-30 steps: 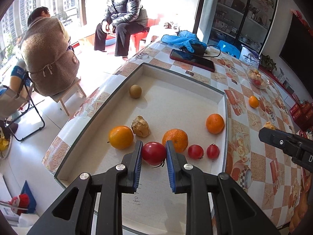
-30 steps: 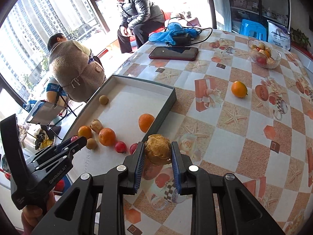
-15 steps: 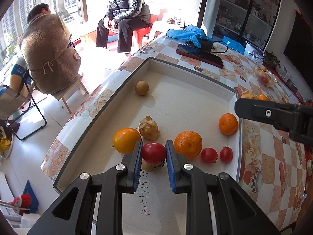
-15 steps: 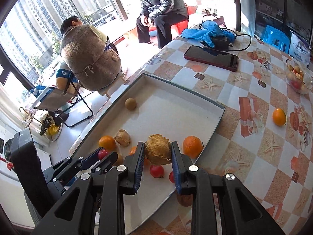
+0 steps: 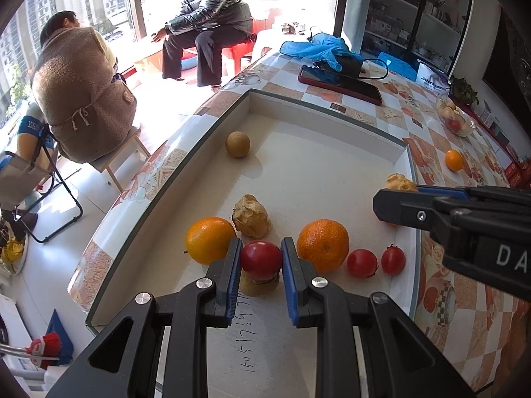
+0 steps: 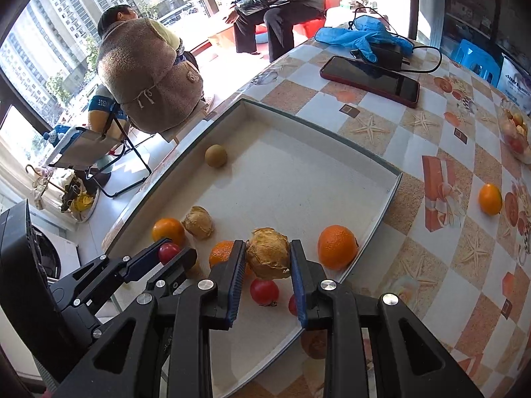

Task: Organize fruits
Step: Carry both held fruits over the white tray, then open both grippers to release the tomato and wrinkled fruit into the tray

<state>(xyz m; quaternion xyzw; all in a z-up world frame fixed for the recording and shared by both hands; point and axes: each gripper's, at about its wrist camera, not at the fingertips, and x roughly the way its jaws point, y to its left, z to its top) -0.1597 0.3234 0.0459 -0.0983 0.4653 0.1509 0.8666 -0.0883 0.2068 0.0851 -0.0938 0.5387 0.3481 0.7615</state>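
tongs on the left (image 5: 260, 258) clamp a red tomato (image 5: 261, 259); right tongs (image 6: 268, 258) clamp a wrinkled brown fruit (image 6: 268, 257) above the tray (image 6: 332, 165).

Strong daylight floods in from the windows (image 5: 109, 0), blowing out the floor (image 5: 159, 99) beyond to near white. Fruit in the tray (image 5: 325, 179) casts short, soft shadows. Both fisheye views bend straight lines at the edges, with dark vignetted corners. Focus is sharp throughout.
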